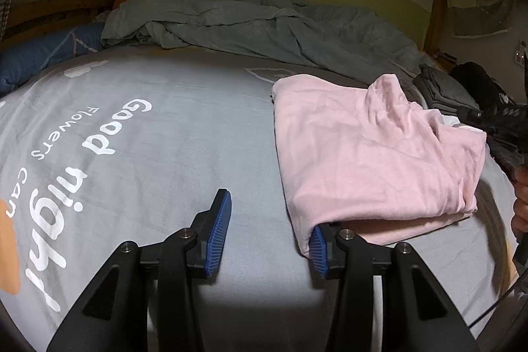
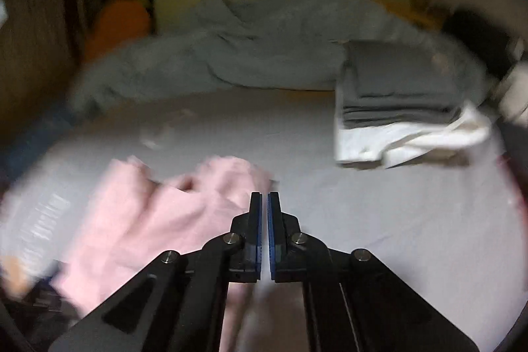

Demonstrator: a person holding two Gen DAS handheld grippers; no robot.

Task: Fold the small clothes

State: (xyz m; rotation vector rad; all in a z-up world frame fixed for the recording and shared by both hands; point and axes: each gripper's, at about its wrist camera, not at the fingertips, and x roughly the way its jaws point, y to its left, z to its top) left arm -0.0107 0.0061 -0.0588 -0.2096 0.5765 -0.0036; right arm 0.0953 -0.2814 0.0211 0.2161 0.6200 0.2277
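Grey bedsheet (image 1: 184,127) printed with white lettering carries a pink garment (image 1: 373,154), already folded over and lying to the right of the left gripper (image 1: 269,236). Its jaws stand apart, one finger tucked under the near fold. The right gripper (image 2: 265,236) has its jaws together, empty. The cloth looks light, soft and floppy; pinching a folded edge or corner would probably control it best.

Pink garment (image 1: 373,154), grey white-lettered bedsheet (image 1: 184,134), teal duvet (image 1: 264,28)
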